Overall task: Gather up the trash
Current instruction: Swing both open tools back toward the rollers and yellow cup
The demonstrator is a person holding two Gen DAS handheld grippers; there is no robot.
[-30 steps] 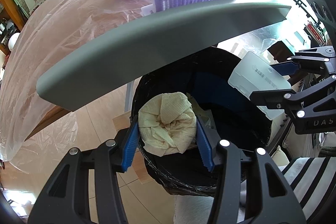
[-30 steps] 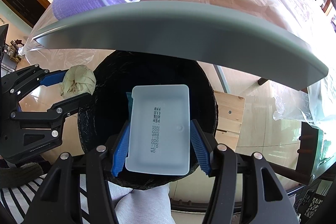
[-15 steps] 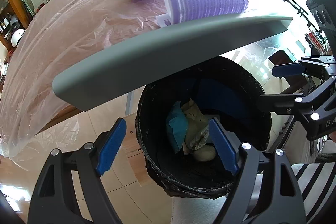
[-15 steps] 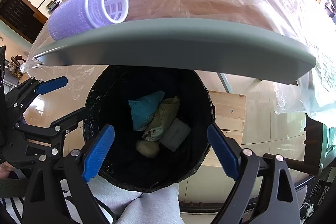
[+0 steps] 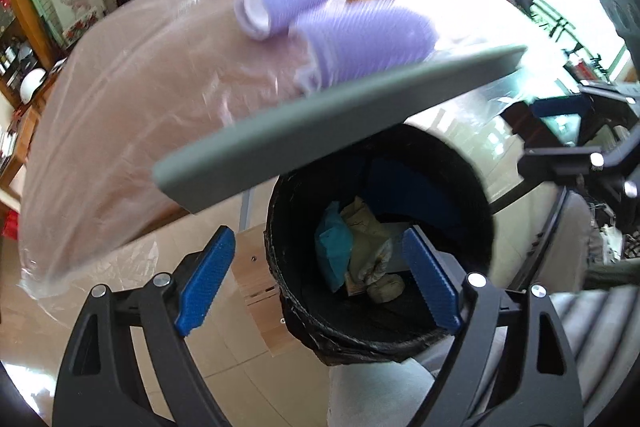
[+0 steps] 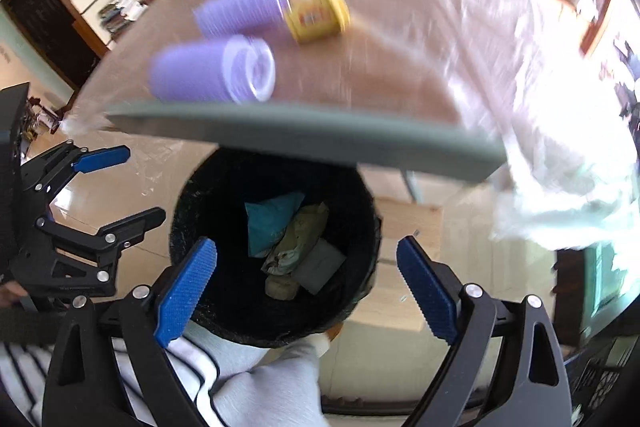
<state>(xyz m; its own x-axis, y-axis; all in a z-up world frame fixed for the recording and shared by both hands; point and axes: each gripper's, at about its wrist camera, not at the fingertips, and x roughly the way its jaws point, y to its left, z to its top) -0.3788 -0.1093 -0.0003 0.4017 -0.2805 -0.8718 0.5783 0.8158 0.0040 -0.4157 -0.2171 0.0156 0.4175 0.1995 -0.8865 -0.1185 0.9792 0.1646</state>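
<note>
I have both claws hanging over the black-lined trash bin (image 5: 380, 227), each pointing down into its mouth. My left claw (image 5: 320, 279) is spread wide with nothing between its blue pads (image 5: 206, 279); my right claw (image 6: 306, 283) is just as wide and holds nothing. In the right wrist view the left claw (image 6: 116, 183) sits off to the left of my right claw, beside the bin rim (image 6: 276, 247); in the left wrist view the right claw (image 5: 568, 131) shows at the far right edge, also parted.

The trash lies at the bottom of the bin, below and between the pads: a teal packet (image 6: 266, 223), a crumpled beige paper wad (image 6: 298, 241), a pale flat plastic tray (image 6: 320, 265) and a small rounded lump (image 6: 282, 287).

Ahead of and above both claws, the grey edge of the surface (image 5: 340, 119) overhangs the far side of the bin and covers part of its opening. The surface is draped in clear plastic sheeting (image 6: 460, 39). On it, beyond the edge, lie two purple hair rollers (image 6: 212, 71) (image 6: 240, 11) and a small yellow tub (image 6: 318, 13) on its side, all blurred. Something orange-topped behind the farther roller is too smeared to name.

Below the claws I see striped fabric (image 6: 24, 367) and a light grey trouser leg (image 6: 272, 387) touching the near side of the bin.
</note>
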